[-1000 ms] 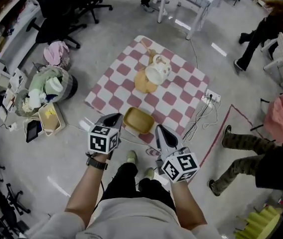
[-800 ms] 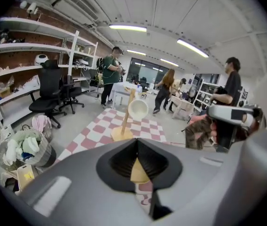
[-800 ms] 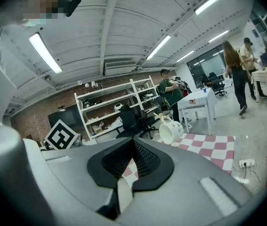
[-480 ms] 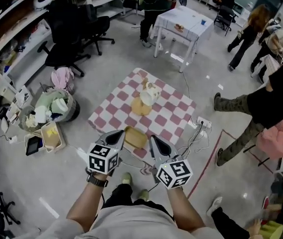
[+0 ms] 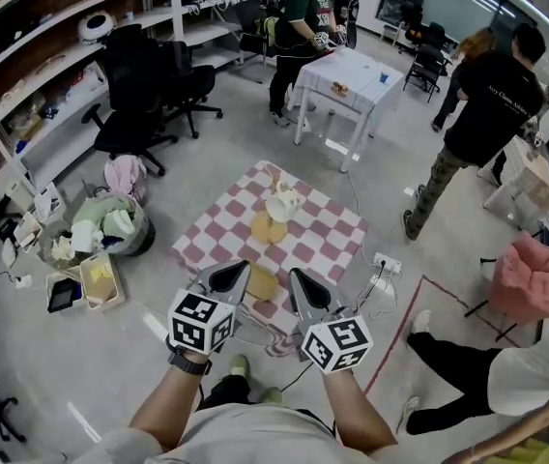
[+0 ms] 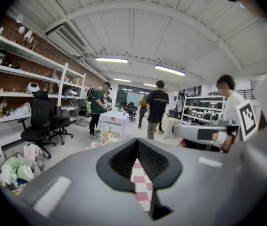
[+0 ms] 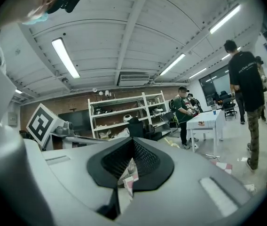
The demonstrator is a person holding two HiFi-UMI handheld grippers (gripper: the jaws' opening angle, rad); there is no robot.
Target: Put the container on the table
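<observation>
Jaws of the left gripper [image 5: 234, 274] and right gripper [image 5: 299, 280] are pressed to a thin slit, gripping nothing. The yellow container [image 5: 262, 283] sits on the checkered cloth [image 5: 313, 235] near its front edge, between both grippers. Judgement: placement looks complete. Any withdrawal should go straight up, without nudging the container.

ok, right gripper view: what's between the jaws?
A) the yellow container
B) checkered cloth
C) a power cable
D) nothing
B: the right gripper has its jaws closed on a crumpled fold of the red-and-white checkered cloth.
</observation>
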